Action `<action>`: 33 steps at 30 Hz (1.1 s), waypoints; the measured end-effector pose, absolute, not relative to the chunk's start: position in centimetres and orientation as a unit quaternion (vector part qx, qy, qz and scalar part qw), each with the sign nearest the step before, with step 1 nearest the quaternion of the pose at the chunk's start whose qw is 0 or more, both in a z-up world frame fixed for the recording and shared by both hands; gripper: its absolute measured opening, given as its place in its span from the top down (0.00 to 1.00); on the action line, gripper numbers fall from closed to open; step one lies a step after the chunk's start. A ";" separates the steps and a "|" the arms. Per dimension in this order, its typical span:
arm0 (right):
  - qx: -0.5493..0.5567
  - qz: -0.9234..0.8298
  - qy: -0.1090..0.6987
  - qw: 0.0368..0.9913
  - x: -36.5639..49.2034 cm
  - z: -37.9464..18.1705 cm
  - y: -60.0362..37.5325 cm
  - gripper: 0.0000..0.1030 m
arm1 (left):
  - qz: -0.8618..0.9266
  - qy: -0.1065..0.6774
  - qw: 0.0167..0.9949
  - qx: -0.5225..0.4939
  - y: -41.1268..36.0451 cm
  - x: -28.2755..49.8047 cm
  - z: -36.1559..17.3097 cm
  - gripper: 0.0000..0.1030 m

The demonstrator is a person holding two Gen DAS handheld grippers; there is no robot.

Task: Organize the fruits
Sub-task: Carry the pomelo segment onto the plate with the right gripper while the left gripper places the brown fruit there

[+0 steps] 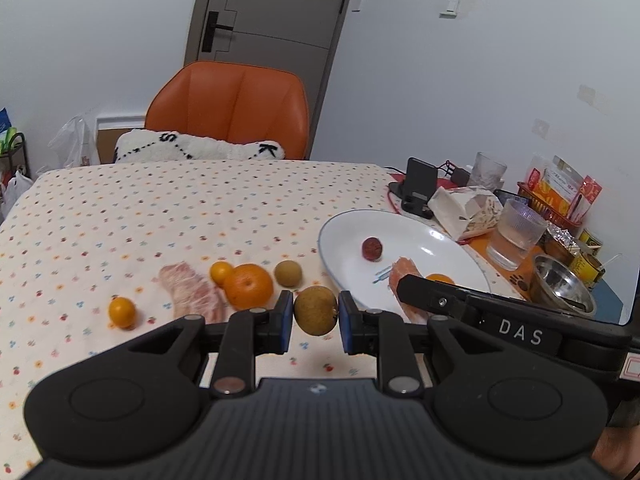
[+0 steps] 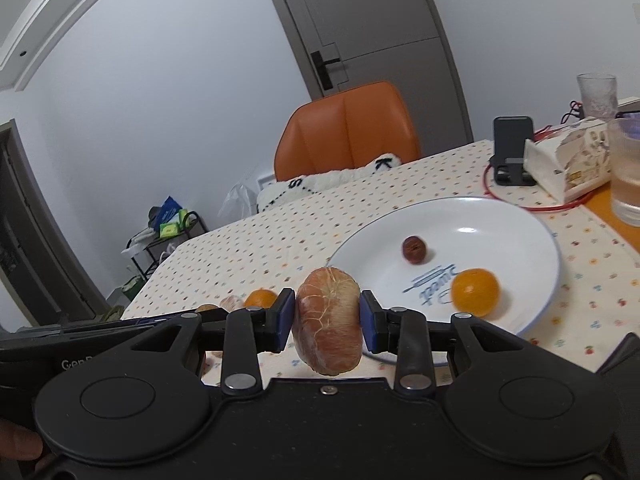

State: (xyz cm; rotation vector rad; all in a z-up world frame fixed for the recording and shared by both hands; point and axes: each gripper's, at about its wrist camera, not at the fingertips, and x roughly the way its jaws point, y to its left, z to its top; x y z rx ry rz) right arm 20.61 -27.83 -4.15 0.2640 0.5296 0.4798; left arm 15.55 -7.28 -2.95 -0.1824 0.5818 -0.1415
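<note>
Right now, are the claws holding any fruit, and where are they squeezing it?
Yes. The left claw pinches a brown round fruit by its sides. The right claw squeezes a peeled citrus piece across its middle.

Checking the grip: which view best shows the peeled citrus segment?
Right wrist view: the peeled citrus segment sits centered, pinched in the right claw. Left wrist view shows only a sliver behind that claw.

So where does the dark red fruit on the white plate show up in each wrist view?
Left wrist: the dark red fruit lies right of centre, on the white plate.
Right wrist: it lies right of centre, mid-plate, above the blue print.
Shared landmark: the orange chair behind the table.
</note>
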 end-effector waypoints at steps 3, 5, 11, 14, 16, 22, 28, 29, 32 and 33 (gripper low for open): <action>0.133 0.227 0.256 0.930 20.6 -4.1 -28.6 0.68 | -0.074 0.285 0.952 -0.086 -8.0 15.9 -2.8 0.79; 0.135 0.222 0.254 0.931 20.8 -4.1 -29.2 0.68 | -0.077 0.284 0.952 -0.084 -8.5 16.2 -2.7 0.79; 0.145 0.205 0.250 0.935 21.2 -4.3 -31.1 0.68 | -0.084 0.283 0.953 -0.075 -9.8 17.2 -2.7 0.79; 0.150 0.193 0.248 0.937 21.8 -4.5 -32.2 0.68 | -0.087 0.284 0.952 -0.072 -10.5 18.0 -2.8 0.79; 0.154 0.184 0.247 0.939 22.3 -4.7 -32.9 0.68 | -0.089 0.285 0.952 -0.070 -10.9 18.6 -3.0 0.79; 0.164 0.163 0.253 0.939 23.7 -5.6 -34.7 0.68 | -0.094 0.293 0.949 -0.067 -11.8 20.4 -3.7 0.79; 0.166 0.148 0.257 0.940 24.7 -6.3 -35.6 0.68 | -0.096 0.301 0.946 -0.072 -12.4 22.2 -4.6 0.79; 0.166 0.146 0.258 0.940 24.9 -6.3 -35.7 0.68 | -0.097 0.302 0.946 -0.071 -12.5 22.5 -4.7 0.79; 0.167 0.141 0.258 0.941 25.3 -6.5 -35.9 0.68 | -0.095 0.301 0.946 -0.068 -12.7 22.9 -5.0 0.79; 0.168 0.139 0.257 0.942 25.4 -6.5 -36.0 0.68 | -0.093 0.299 0.948 -0.065 -12.8 23.0 -5.0 0.77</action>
